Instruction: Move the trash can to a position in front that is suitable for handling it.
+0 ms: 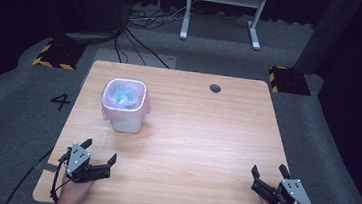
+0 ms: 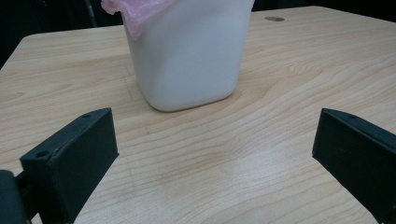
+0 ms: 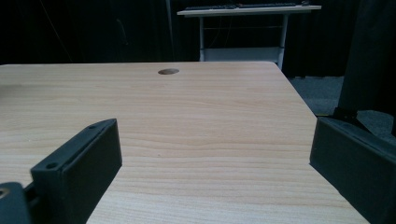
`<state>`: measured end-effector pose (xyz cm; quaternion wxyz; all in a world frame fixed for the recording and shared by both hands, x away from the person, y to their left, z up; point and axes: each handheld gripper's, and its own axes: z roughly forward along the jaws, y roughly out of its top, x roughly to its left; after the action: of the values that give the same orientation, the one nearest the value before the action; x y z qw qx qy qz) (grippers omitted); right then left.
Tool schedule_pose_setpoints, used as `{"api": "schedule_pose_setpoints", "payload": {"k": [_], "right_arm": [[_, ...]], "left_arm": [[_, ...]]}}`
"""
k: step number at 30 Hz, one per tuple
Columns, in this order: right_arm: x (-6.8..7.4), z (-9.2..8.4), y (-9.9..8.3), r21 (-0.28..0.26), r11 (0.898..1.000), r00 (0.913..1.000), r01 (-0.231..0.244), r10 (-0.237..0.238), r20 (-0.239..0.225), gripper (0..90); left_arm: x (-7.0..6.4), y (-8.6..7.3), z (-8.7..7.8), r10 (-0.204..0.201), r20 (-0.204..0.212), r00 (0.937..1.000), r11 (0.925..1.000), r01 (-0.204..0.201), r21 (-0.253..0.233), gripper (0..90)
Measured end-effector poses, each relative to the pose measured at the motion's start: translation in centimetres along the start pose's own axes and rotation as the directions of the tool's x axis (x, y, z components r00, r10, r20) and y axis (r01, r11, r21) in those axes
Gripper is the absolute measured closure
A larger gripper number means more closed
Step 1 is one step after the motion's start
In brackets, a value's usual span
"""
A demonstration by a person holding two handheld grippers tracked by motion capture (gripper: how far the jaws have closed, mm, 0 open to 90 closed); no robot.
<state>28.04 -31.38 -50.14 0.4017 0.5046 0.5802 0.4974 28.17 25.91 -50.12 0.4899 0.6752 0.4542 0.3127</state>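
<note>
A small white bin lined with a pink bag stands on the left half of the wooden table, with something bluish inside. My left gripper rests near the table's front left corner, open, nothing between its jaws. The left gripper view looks straight at the bin a short way ahead, jaws wide apart. At the front right corner my right gripper is open and holds nothing. Bare tabletop lies between its spread jaws in the right gripper view.
A round cable hole sits near the table's far edge. Beyond the table are a white frame stand, loose cables on the grey carpet, and two black and yellow striped blocks.
</note>
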Motion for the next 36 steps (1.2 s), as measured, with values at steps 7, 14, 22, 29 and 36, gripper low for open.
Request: {"api": "schedule_pose_setpoints", "payload": {"k": [7,14,22,29,36], "right_arm": [[0.1,0.1,0.0,0.006,1.0,1.0,0.008,-0.008,0.001,1.4],[1.1,1.1,0.4,0.05,0.999,0.9988,0.005,-0.003,-0.048,0.0],[5.0,3.5,1.9,0.097,0.995,0.9945,0.008,0.002,-0.104,0.0],[8.0,5.3,3.0,0.081,0.997,0.9865,0.007,0.007,-0.164,0.0],[10.7,7.3,4.0,0.075,0.997,0.978,-0.002,0.018,-0.208,0.0]], "left_arm": [[0.3,0.1,0.0,-0.034,0.002,0.9994,0.9994,0.034,0.009,0.0],[1.1,1.4,0.2,-0.029,0.009,0.9995,0.9996,0.029,0.002,0.0],[2.4,2.3,0.8,-0.089,-0.034,0.9955,0.9959,0.088,-0.018,0.0],[4.0,2.9,0.8,-0.139,-0.063,0.9883,0.9902,0.138,-0.024,0.0],[4.3,2.8,0.9,-0.131,-0.075,0.9885,0.9911,0.13,-0.029,0.0]]}}
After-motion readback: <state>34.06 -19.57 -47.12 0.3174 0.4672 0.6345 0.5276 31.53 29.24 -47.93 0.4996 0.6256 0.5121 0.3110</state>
